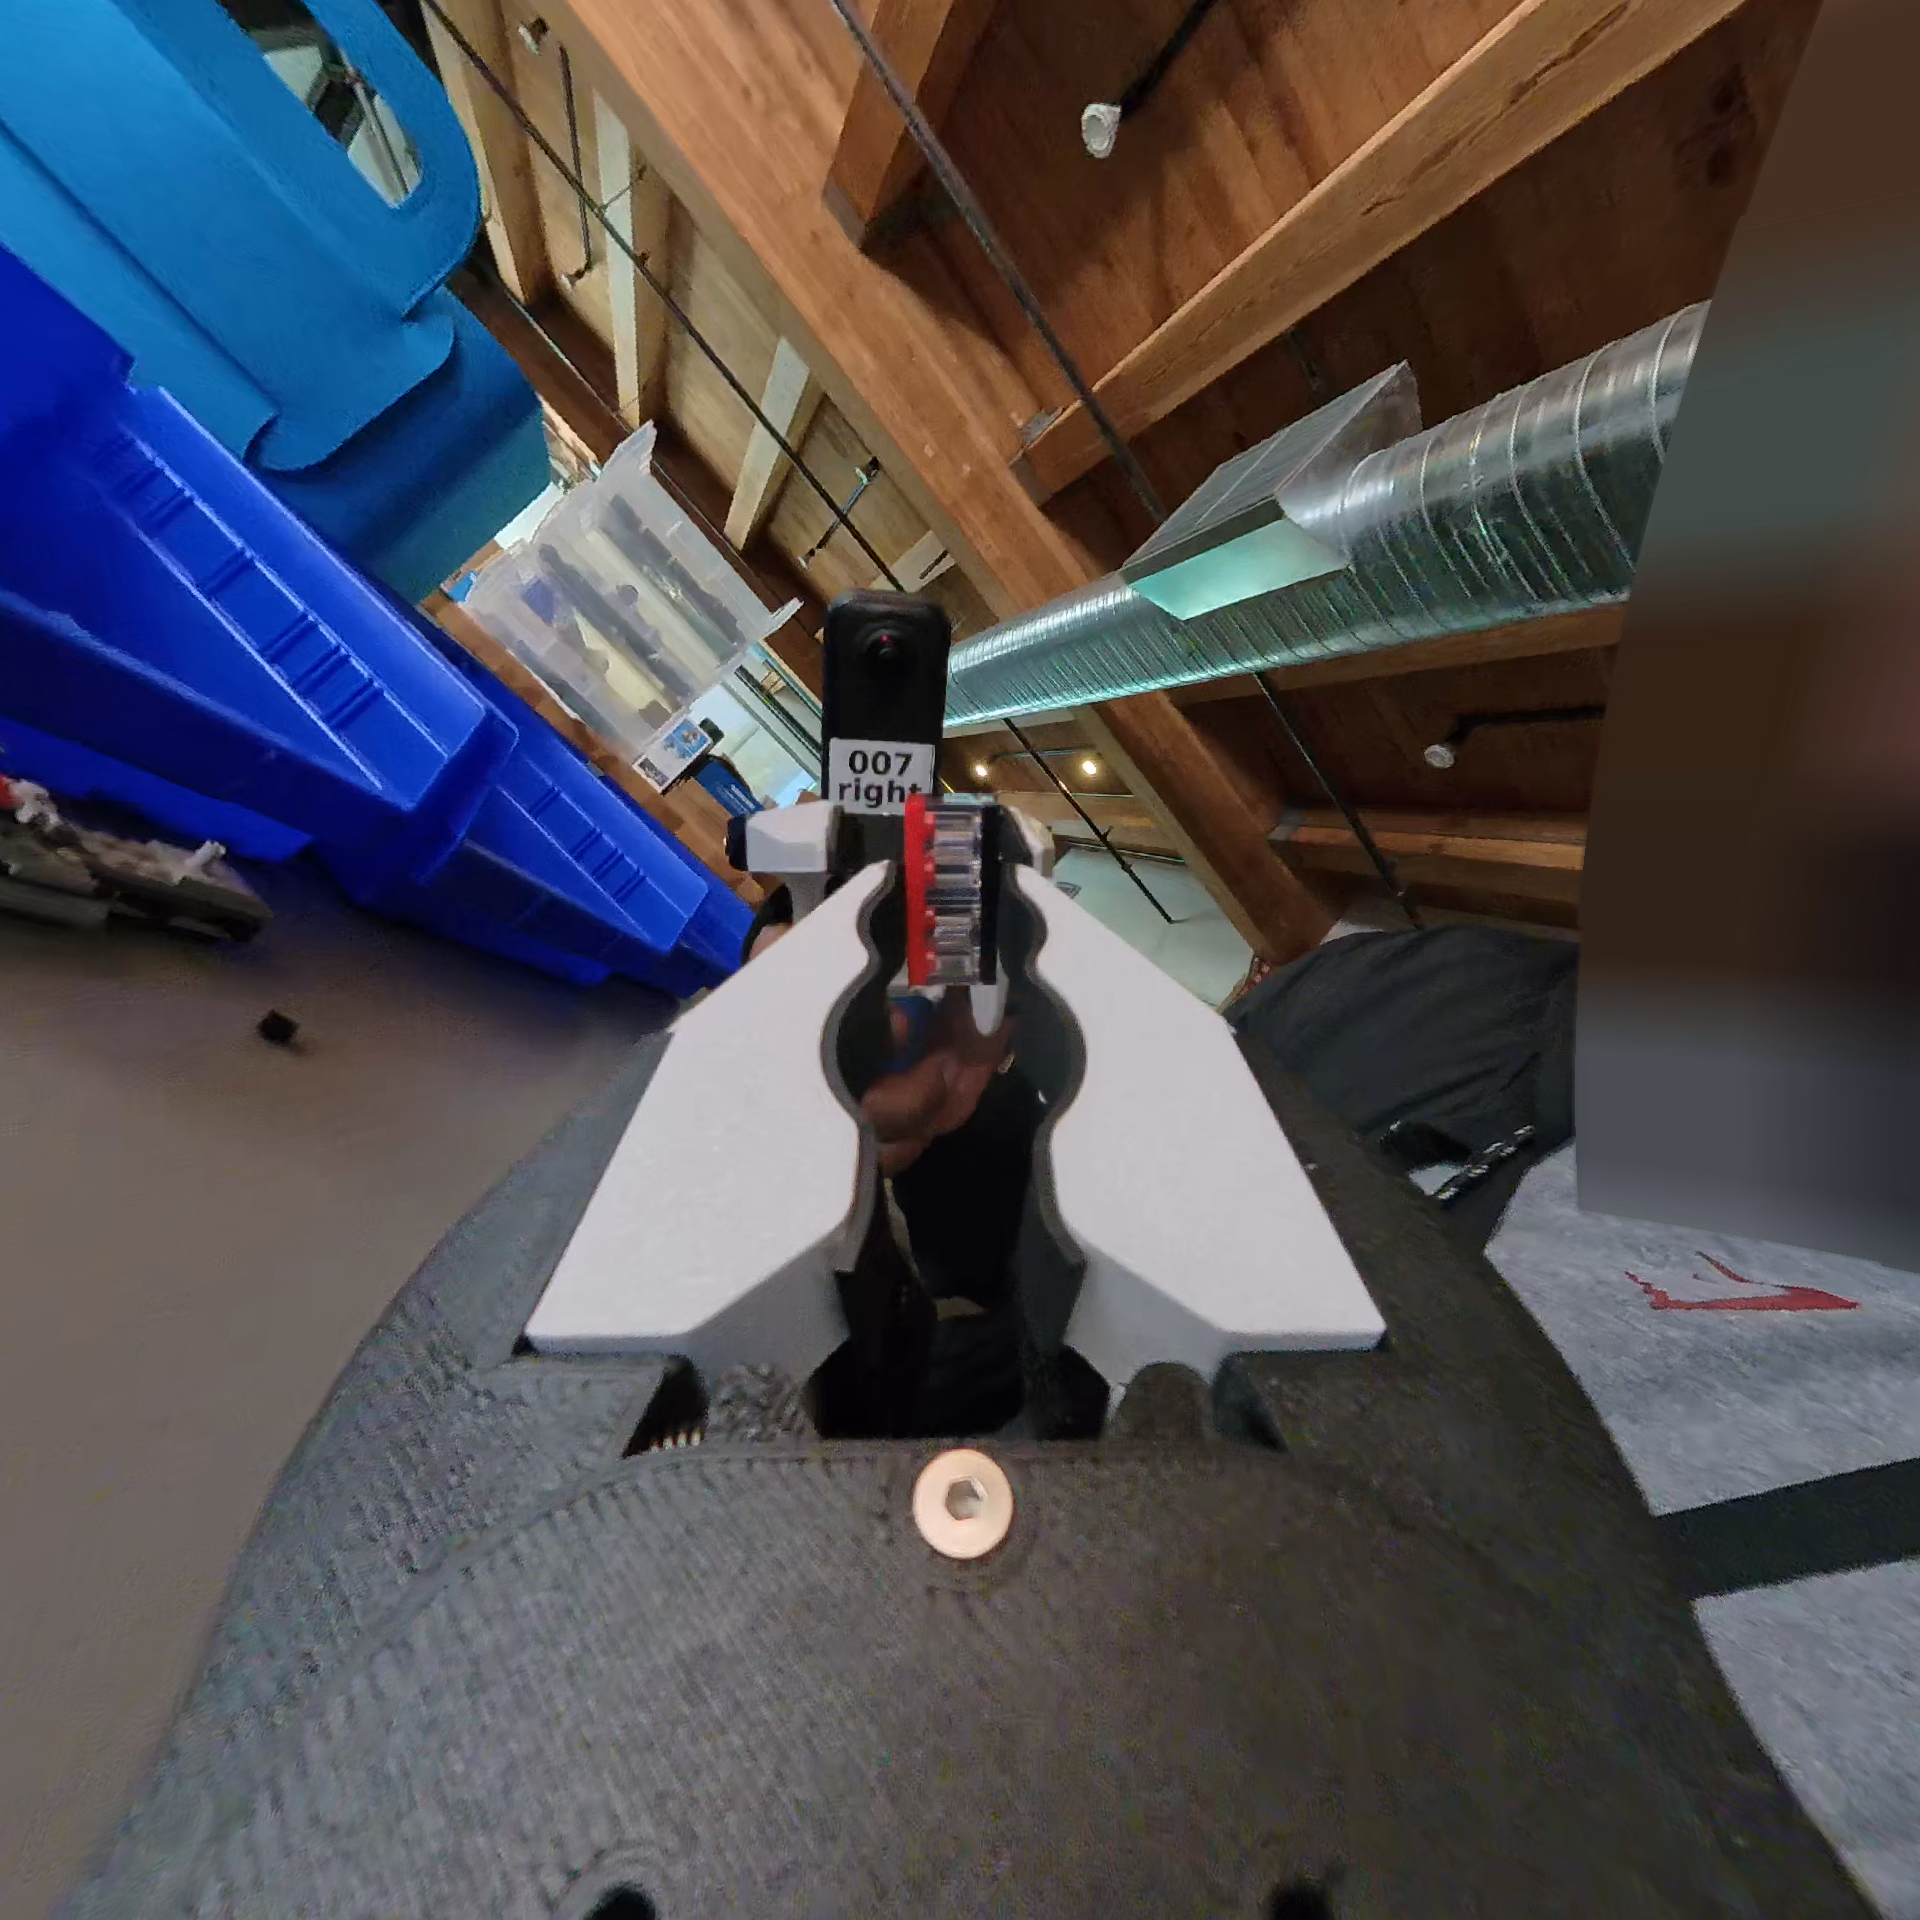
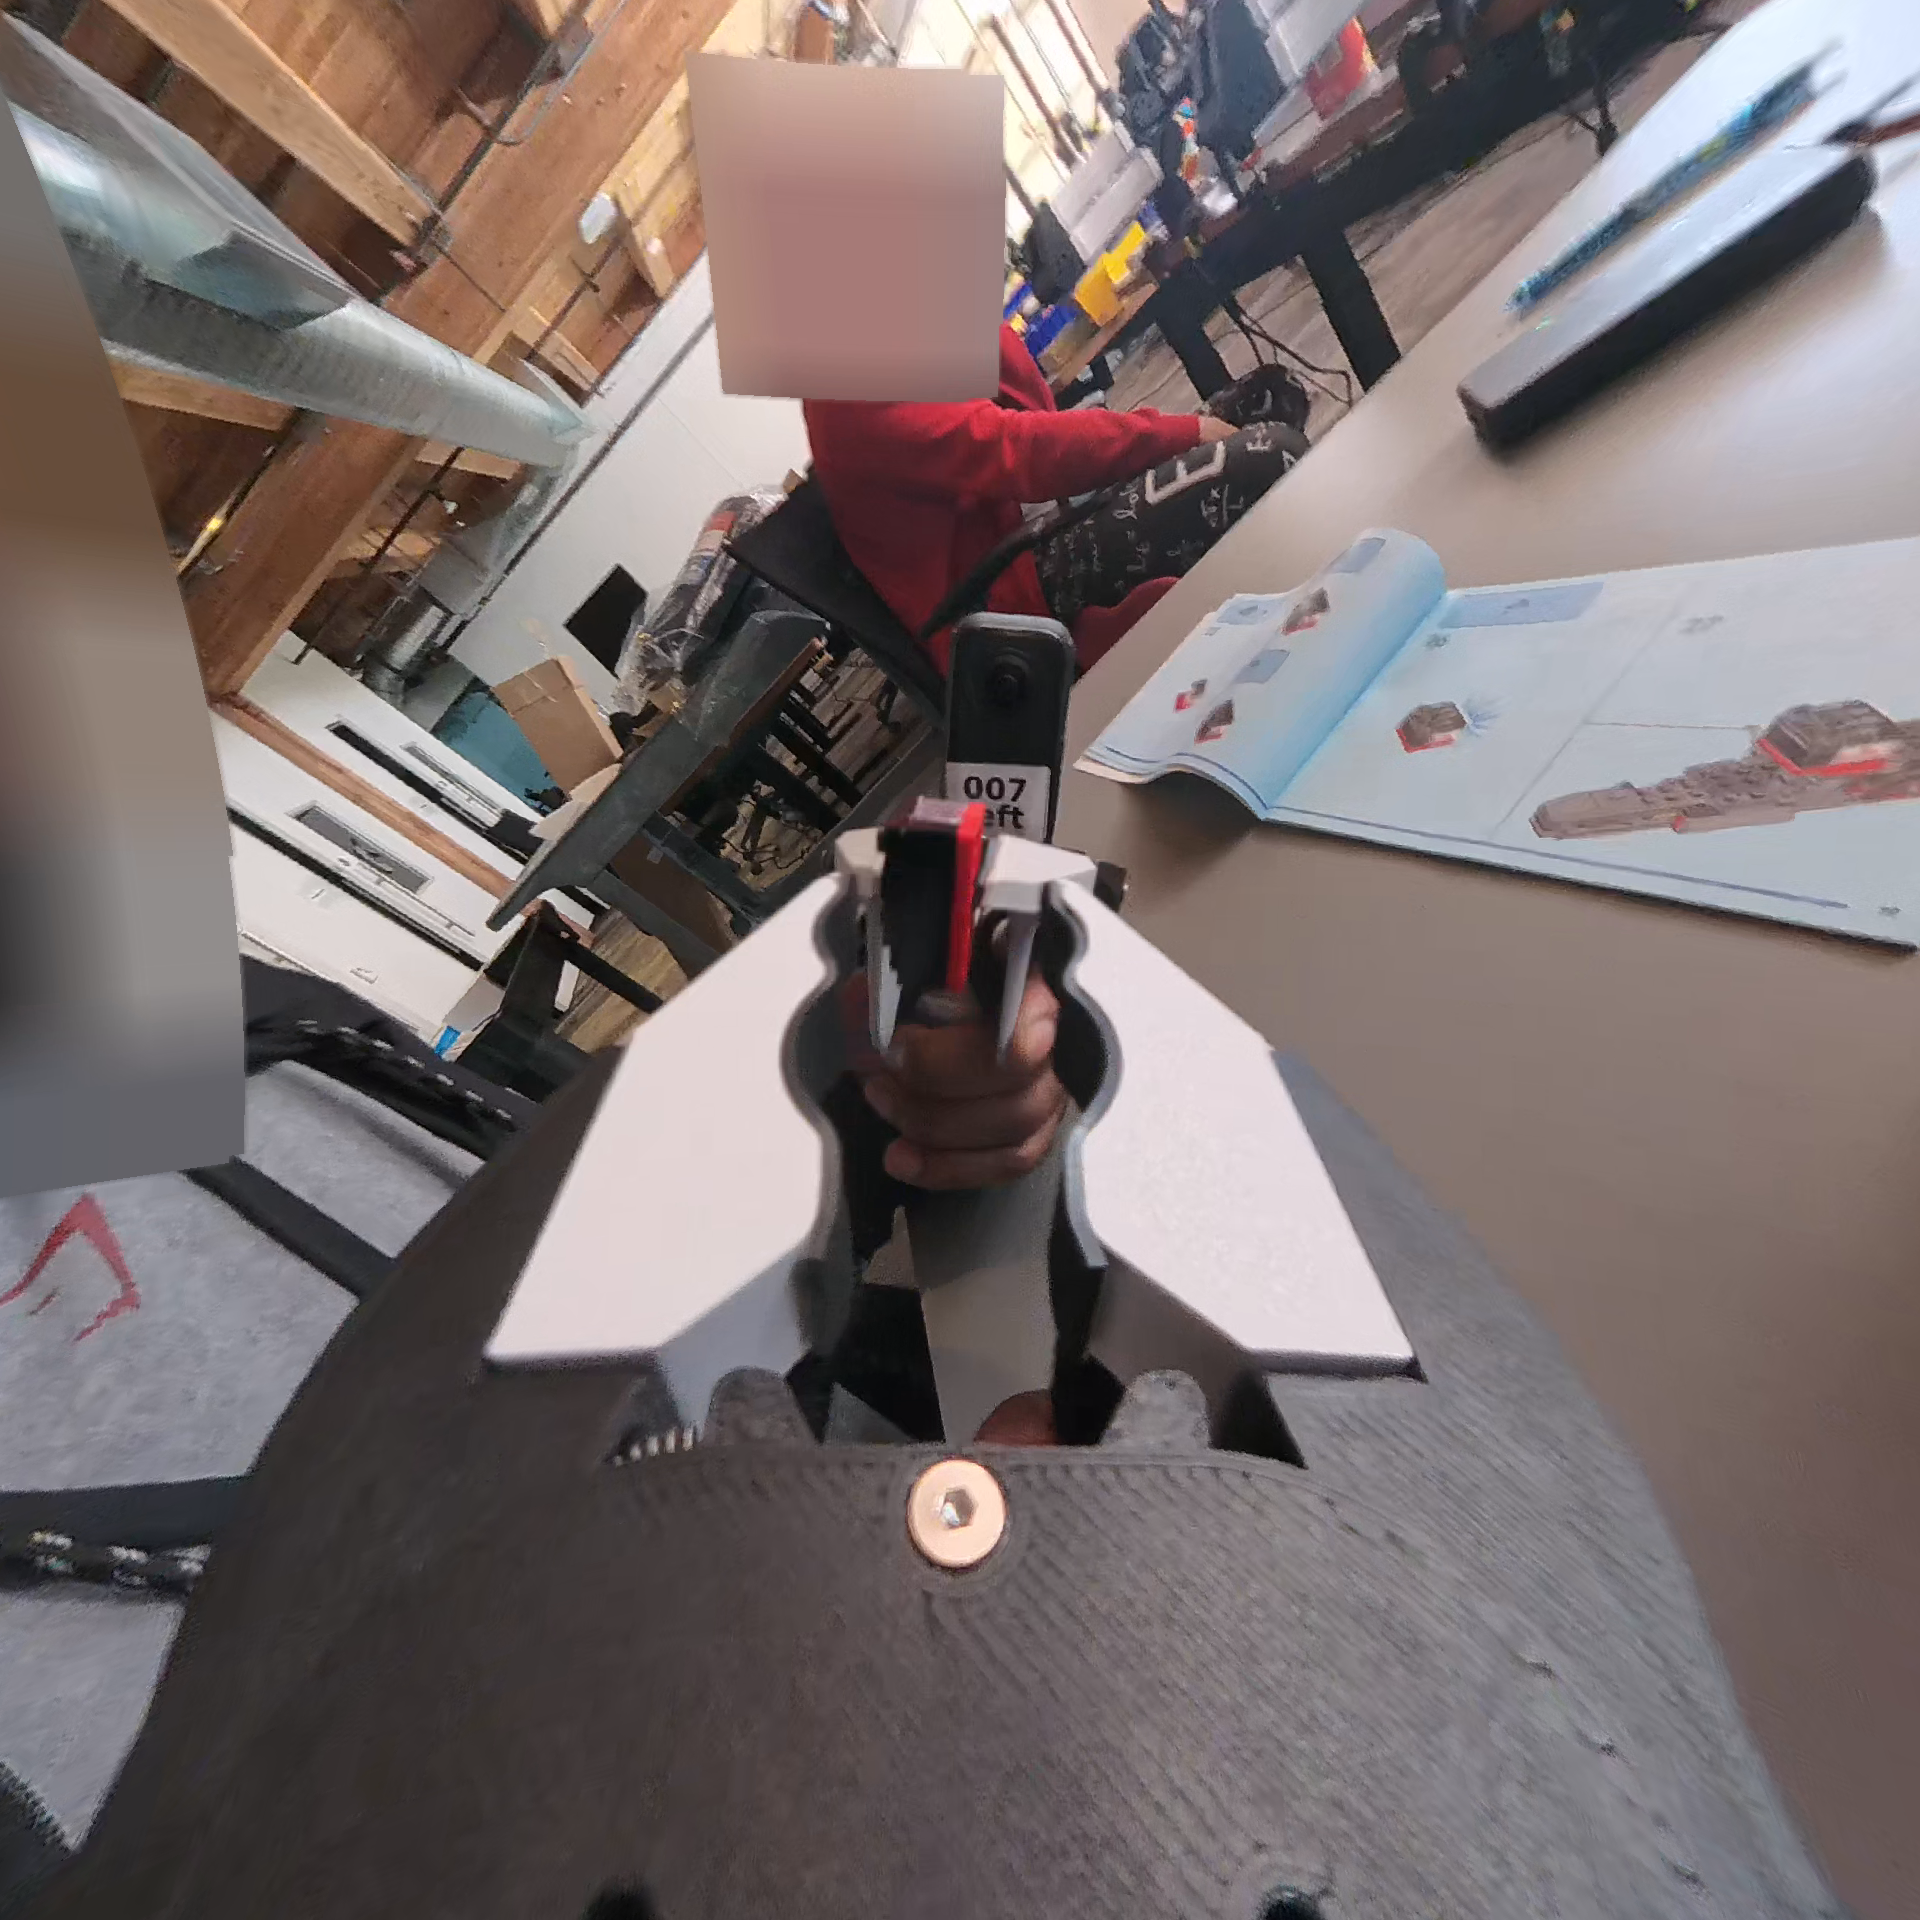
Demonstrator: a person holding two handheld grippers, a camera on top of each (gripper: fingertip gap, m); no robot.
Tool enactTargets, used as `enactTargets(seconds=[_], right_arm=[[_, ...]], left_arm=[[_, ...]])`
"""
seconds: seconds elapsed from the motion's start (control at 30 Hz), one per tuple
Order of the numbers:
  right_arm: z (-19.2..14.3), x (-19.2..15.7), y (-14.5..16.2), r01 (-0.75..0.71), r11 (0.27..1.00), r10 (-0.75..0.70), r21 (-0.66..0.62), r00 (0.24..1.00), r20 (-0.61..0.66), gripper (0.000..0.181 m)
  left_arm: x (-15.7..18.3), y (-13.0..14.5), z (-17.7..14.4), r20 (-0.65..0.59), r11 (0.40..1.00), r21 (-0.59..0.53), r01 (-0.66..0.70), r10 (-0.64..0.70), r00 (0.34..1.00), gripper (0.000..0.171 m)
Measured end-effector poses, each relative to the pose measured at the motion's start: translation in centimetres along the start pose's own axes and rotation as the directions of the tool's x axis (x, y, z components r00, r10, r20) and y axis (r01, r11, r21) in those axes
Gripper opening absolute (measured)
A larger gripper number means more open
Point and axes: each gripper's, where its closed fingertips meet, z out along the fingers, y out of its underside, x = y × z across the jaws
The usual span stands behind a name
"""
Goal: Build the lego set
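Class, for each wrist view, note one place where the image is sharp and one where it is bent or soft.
Left wrist view: lego piece sharp, silver duct curved by the lens. Right wrist view: instruction booklet soft, table edges bowed.

Blue bins [image 1: 312, 644] crowd one side; table [image 2: 1455, 1091] near the booklet [image 2: 1558, 727] seems open.

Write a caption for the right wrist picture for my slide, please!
Two handheld grippers meet tip to tip around a small red-and-black lego piece, beside an open instruction booklet on the table.
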Motion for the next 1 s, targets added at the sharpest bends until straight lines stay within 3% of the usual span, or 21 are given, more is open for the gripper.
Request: enactTargets(seconds=[0.43, 0.63, 1.0], right_arm=[[0.4, -1.6, -0.9, 0.096, 0.994, -0.096, 0.053, 0.995, -0.01, 0.029], [0.4, -1.9, -0.8, 0.136, 0.989, -0.135, 0.056, 0.991, -0.018, 0.019], [0.2, -2.2, -0.7, 0.145, 0.986, -0.143, 0.088, 0.989, -0.021, 0.02]], left_arm=[[1.4, 0.1, 0.2, -0.025, 0.991, -0.018, -0.135, 0.135, 0.991, 0.017], [1.3, 0.2, 0.2, 0.009, 0.978, -0.045, -0.206, 0.206, 0.978, 0.018], [1.6, 0.4, 0.4, 0.052, 0.936, -0.092, -0.34, 0.345, 0.937, 0.019]])
